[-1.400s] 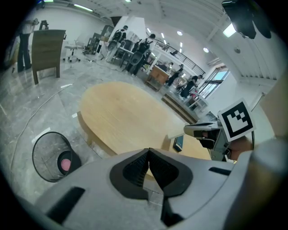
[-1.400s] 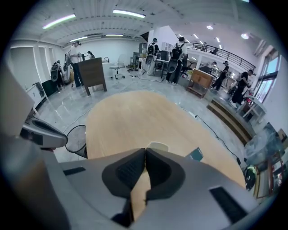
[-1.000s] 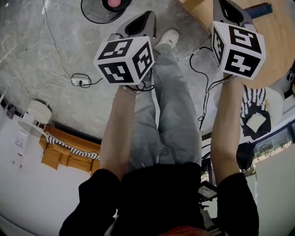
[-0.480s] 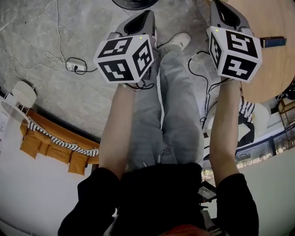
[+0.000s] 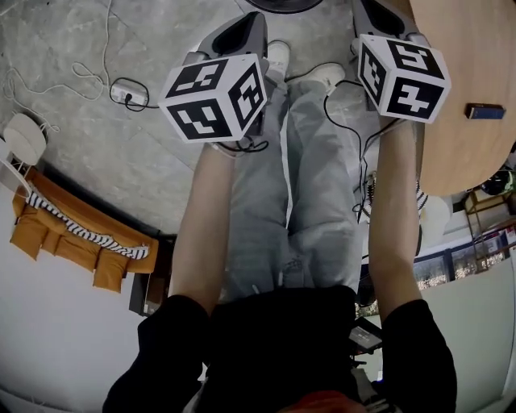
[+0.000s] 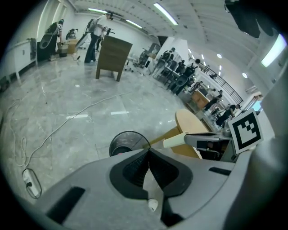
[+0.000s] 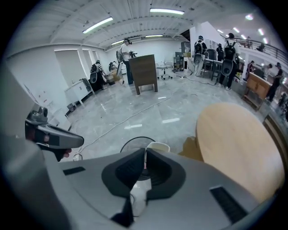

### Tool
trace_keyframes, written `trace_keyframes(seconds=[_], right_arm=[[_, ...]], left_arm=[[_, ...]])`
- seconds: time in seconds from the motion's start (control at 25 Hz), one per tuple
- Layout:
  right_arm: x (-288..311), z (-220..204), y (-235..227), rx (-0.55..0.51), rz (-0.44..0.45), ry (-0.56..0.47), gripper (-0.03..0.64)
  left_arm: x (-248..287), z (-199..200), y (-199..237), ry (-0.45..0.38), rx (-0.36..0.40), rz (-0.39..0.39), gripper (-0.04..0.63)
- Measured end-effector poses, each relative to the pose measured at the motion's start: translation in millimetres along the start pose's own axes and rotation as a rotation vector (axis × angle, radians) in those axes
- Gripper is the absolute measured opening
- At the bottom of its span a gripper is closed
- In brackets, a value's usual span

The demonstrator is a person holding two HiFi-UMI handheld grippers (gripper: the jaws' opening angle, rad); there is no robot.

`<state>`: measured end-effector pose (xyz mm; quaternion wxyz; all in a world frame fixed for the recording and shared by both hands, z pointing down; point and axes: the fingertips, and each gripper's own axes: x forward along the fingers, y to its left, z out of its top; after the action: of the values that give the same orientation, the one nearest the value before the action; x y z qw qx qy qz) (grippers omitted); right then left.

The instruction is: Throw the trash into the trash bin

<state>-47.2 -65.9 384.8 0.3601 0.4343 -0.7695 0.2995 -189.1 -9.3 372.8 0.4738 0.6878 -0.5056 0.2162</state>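
A black round trash bin (image 6: 128,143) stands on the grey floor with something pink inside; it also shows just past the jaws in the right gripper view as the bin (image 7: 135,144), and its rim (image 5: 282,4) touches the top edge of the head view. My right gripper (image 7: 144,155) is shut on the rim of a cream paper cup (image 7: 157,147); the left gripper view shows that cup (image 6: 174,141) sticking out of it. My left gripper (image 6: 147,152) is shut with nothing between its jaws. In the head view both marker cubes sit in front of me, left gripper (image 5: 244,34) and right gripper (image 5: 377,12).
A round wooden table (image 5: 468,73) lies close on the right with a small blue object (image 5: 484,110) on it. Cables and a power strip (image 5: 129,95) lie on the floor to the left. An orange bench (image 5: 72,238) stands at the lower left. People are far across the hall.
Both grippers have travelled across the floor with me. In the head view the bin slid from upper left to top centre, and the table edge came closer to the right gripper.
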Motion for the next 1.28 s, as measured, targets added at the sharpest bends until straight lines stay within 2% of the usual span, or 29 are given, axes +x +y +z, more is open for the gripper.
trace_keyframes(seconds=[0.24, 0.36, 0.44, 0.48, 0.8, 1.04, 1.28], right_arm=[[40.7, 10.6, 32.1, -0.024, 0.081, 0.010, 0.015], [53.9, 13.9, 42.1, -0.076, 0.093, 0.020, 0.025], [58.0, 14.5, 45.7, -0.103, 0.094, 0.021, 0.147], [58.0, 14.5, 46.3, -0.102, 0.096, 0.019, 0.149], [41.6, 13.0, 30.6, 0.038, 0.142, -0.046, 0.130], [13.6, 4.3, 1.0, 0.083, 0.089, -0.099, 0.040], [-22.7, -15.4, -37.8, 0.165, 0.034, -0.150, 0.028]], left_arm=[[-3.3, 5.6, 35.1, -0.024, -0.056, 0.029, 0.009], [-3.8, 6.5, 40.4, -0.030, -0.070, 0.033, 0.009], [-3.6, 5.8, 40.6, -0.029, -0.071, 0.032, 0.009], [-3.4, 5.5, 40.0, -0.027, -0.069, 0.031, 0.009], [7.4, 10.2, 23.5, -0.015, -0.037, 0.012, 0.009], [18.8, 5.1, -14.5, 0.021, 0.030, -0.030, 0.009], [31.2, -6.9, -60.0, 0.065, 0.112, -0.077, 0.009]])
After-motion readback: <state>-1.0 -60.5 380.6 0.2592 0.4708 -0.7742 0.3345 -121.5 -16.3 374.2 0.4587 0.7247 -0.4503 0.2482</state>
